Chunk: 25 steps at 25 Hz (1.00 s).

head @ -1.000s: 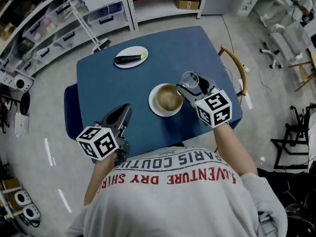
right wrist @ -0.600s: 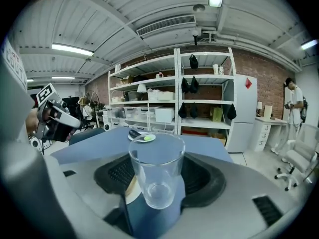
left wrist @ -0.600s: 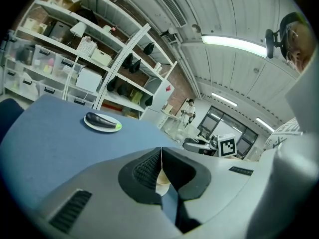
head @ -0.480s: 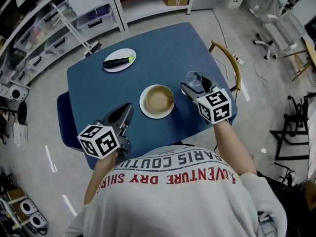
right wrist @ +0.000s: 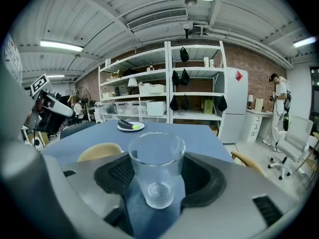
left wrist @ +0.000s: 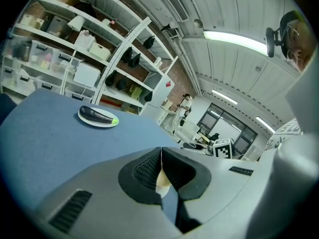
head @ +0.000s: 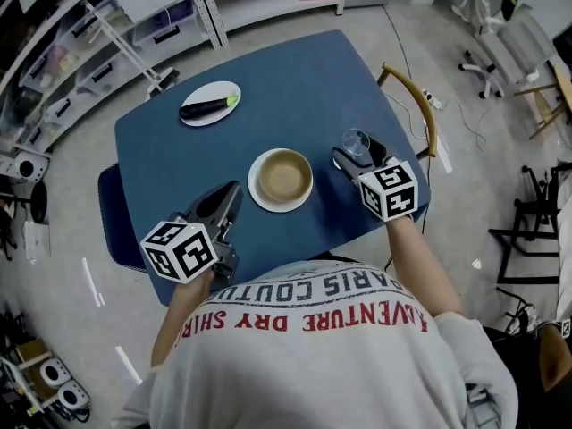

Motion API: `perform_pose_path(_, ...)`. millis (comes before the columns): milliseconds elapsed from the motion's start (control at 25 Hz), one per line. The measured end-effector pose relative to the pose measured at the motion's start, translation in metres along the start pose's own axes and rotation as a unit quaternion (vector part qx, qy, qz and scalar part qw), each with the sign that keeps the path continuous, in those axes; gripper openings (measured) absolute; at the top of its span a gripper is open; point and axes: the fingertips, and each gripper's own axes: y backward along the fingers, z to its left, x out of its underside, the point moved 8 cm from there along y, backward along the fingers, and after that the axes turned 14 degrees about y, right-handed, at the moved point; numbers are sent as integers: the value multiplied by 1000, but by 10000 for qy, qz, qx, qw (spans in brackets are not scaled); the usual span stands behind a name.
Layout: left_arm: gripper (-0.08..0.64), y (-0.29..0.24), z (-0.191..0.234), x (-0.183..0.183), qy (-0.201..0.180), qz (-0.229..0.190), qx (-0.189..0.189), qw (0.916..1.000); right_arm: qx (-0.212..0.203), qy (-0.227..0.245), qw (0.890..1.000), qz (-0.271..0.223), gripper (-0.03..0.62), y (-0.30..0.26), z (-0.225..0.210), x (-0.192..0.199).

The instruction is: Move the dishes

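A clear drinking glass point(head: 356, 141) point(right wrist: 157, 176) stands upright between the jaws of my right gripper point(head: 357, 154) point(right wrist: 157, 179), which is shut on its sides, low over the blue table point(head: 295, 79) near its right edge. A tan bowl point(head: 282, 175) point(right wrist: 99, 152) sits on a white plate point(head: 259, 195) at the table's middle, to the left of the glass. My left gripper point(head: 231, 191) point(left wrist: 161, 156) is shut on nothing, near the front edge, left of the bowl. At the far left a white plate point(head: 189, 114) point(left wrist: 84, 117) carries a dark eggplant point(head: 206, 106).
A wooden chair point(head: 416, 105) stands just off the table's right edge, close to the glass. A blue chair point(head: 111, 213) is tucked in at the left side. Shelving with boxes point(head: 134, 16) runs along the far wall. A person stands at the right in the right gripper view.
My right gripper has carried the glass rightwards, away from the bowl and toward the table's right edge, and lower. The left gripper has shifted a little. The bowl and eggplant plate stayed put.
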Motion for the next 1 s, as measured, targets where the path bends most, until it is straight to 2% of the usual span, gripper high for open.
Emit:
perform_pose_path(440, 29, 1, 4, 3, 72, 78, -58, 9999, -5, 17, 9999, -100, 287, 1, 1, 1)
perform_pose_path(1000, 29, 29, 6, 18, 4, 131, 13, 9999, 403, -253, 9984, -305, 295, 46, 14, -7)
